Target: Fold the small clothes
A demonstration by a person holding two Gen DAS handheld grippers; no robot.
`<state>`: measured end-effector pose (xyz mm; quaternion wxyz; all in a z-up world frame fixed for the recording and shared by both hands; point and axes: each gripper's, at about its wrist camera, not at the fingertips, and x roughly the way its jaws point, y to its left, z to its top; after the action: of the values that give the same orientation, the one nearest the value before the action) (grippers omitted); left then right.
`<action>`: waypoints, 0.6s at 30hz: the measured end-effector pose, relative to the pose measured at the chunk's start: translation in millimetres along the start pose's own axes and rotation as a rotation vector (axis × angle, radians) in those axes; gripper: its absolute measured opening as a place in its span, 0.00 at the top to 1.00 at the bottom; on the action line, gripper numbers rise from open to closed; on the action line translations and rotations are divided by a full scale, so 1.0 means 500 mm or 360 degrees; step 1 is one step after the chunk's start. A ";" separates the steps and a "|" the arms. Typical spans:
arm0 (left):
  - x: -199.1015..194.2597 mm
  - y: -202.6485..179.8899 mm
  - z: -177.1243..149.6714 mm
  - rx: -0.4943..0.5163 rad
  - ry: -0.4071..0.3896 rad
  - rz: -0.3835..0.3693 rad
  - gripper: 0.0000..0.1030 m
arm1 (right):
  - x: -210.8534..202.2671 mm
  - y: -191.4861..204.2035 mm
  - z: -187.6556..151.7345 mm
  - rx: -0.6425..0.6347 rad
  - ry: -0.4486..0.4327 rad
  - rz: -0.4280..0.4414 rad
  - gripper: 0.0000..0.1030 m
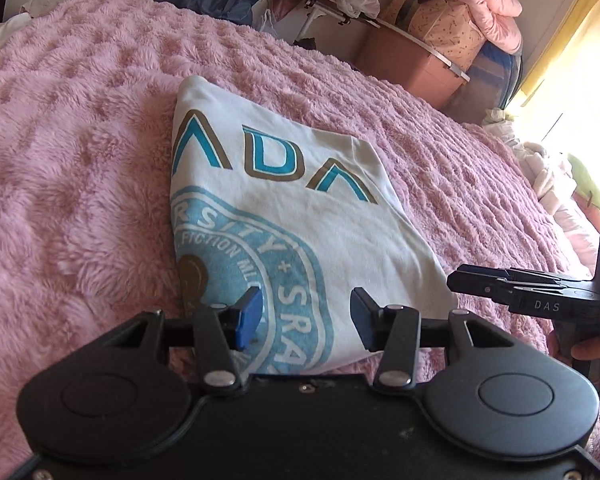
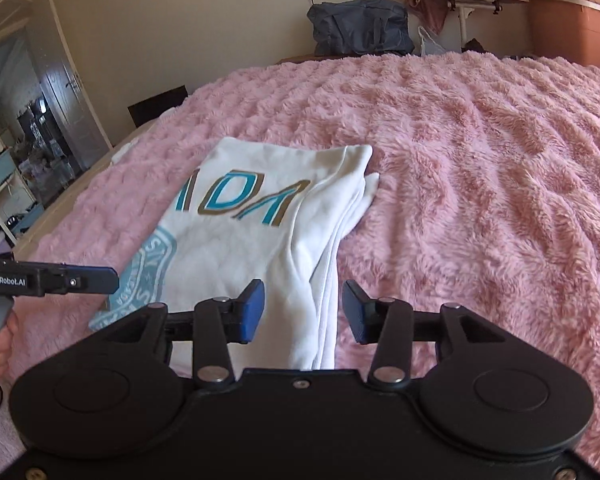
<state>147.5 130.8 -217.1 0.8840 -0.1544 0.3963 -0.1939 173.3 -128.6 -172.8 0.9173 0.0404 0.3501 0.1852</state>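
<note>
A white T-shirt with blue and brown lettering and a round blue emblem lies folded into a narrow stack on the pink fluffy bedspread. My left gripper is open and empty, just above the shirt's near edge over the emblem. My right gripper is open and empty over the shirt at its layered right edge. The right gripper also shows in the left wrist view beside the shirt's right corner. The left gripper shows in the right wrist view at the shirt's left edge.
The bedspread covers the whole bed. Beyond the far edge stand a blue bag, a brown storage box with pink bedding on top, and a small white table. White and green cloths lie at the bed's right side.
</note>
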 end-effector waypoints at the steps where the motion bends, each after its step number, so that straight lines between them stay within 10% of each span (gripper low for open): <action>1: 0.005 0.003 -0.005 -0.0015 0.0013 0.0001 0.51 | 0.003 0.002 -0.015 0.0014 0.0028 -0.0010 0.57; 3: 0.022 0.013 -0.017 -0.0043 0.0040 0.0013 0.51 | 0.010 -0.003 -0.038 0.0085 0.0052 0.0001 0.57; 5: 0.033 0.020 -0.023 -0.0074 0.0062 0.0023 0.51 | 0.024 -0.010 -0.055 0.0140 0.0084 0.0032 0.95; 18: 0.048 0.025 -0.031 -0.0065 0.0118 0.0058 0.49 | 0.036 -0.027 -0.081 0.0272 0.0170 -0.0033 0.97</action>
<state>153.2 128.8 -247.6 0.8688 -0.1578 0.4355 -0.1752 163.3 -137.0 -217.2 0.8924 0.1050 0.4135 0.1471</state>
